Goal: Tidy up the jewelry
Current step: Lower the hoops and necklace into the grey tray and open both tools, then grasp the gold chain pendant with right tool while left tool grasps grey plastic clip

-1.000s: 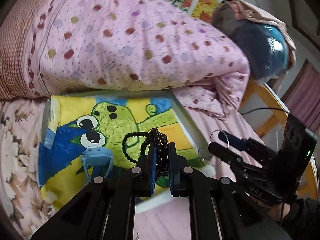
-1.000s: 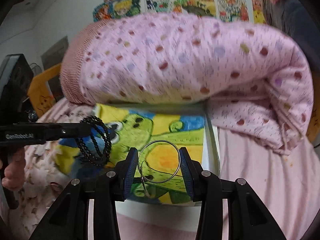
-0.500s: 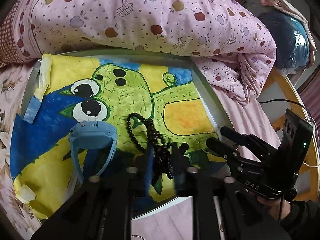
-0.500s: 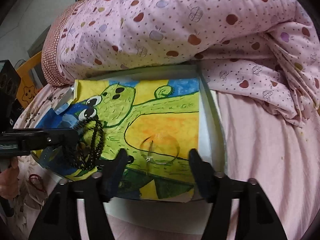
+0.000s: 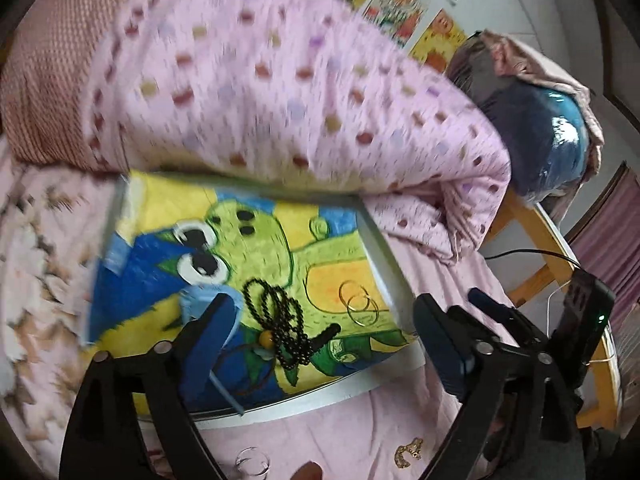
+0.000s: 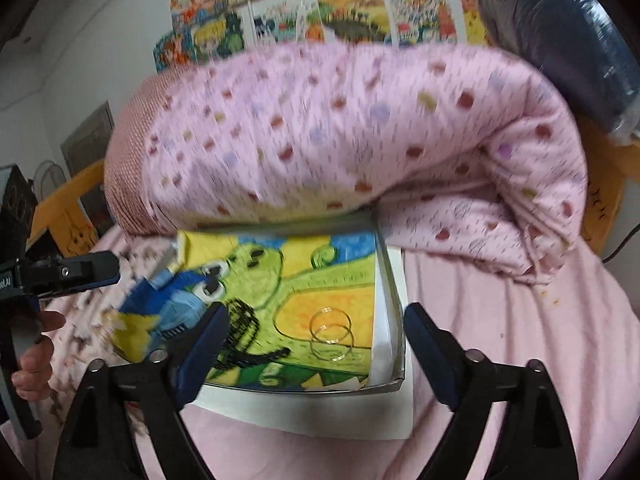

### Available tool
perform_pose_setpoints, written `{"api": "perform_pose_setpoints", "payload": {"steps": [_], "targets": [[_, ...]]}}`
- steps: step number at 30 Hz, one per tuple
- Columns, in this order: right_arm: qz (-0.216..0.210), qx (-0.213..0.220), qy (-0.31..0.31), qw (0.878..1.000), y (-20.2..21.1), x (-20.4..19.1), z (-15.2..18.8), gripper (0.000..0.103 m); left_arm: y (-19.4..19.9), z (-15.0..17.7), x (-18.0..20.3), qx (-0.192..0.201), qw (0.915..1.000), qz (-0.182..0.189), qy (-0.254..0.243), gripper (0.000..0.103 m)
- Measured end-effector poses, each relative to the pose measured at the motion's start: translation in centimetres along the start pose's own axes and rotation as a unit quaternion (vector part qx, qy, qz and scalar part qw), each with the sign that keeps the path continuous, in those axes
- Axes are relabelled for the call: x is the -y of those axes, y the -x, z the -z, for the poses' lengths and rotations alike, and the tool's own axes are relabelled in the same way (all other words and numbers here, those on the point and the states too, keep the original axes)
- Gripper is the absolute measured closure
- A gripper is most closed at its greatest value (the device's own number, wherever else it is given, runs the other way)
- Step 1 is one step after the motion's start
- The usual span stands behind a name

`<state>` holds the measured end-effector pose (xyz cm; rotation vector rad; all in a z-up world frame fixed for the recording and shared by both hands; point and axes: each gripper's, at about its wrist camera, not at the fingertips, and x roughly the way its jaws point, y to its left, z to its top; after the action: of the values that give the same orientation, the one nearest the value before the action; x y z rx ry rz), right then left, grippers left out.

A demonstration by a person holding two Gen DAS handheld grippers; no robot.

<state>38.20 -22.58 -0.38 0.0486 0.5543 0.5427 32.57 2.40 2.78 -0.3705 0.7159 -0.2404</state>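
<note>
Beads and hoops now lie released on the tray, both tools spread wide.

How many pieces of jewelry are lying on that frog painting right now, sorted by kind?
Black bead strand: 1
Thin hoop bangles: 2
Blue watch, partly hidden by a gripper finger: 1
Total on the frog painting: 4
Both grippers are open and hold nothing.

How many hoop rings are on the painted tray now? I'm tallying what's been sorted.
2. Both thin hoop rings lie overlapping on the orange patch near the tray's right edge, right of the black bead string. None looks hidden.
</note>
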Motion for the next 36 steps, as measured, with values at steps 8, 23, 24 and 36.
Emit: {"api": "perform_pose_setpoints", "payload": {"steps": [8, 23, 24, 36], "targets": [[-0.010, 0.066, -0.009, 0.998, 6.2, -2.1, -0.2, 0.000, 6.3, 1.6, 1.0, 0.054, 0.9971, -0.034, -0.041, 0.003], [-0.027, 0.052, 0.028, 0.998, 12.5, -7.0, 5.3, 0.000, 14.4, 9.1, -1.6, 0.046, 0.9944, -0.050, -0.081, 0.002], [-0.029, 0.047, 0.031, 0.998, 12.6, -7.3, 5.8, 0.000, 14.7, 9.7, -1.7, 0.043, 0.9944, -0.050, -0.082, 0.002], [-0.040, -0.023, 0.033, 0.998, 12.7, -10.0, 12.8, 0.000, 15.3, 16.2, -3.5, 0.003, 0.9951, -0.054, -0.083, 0.002]]}}
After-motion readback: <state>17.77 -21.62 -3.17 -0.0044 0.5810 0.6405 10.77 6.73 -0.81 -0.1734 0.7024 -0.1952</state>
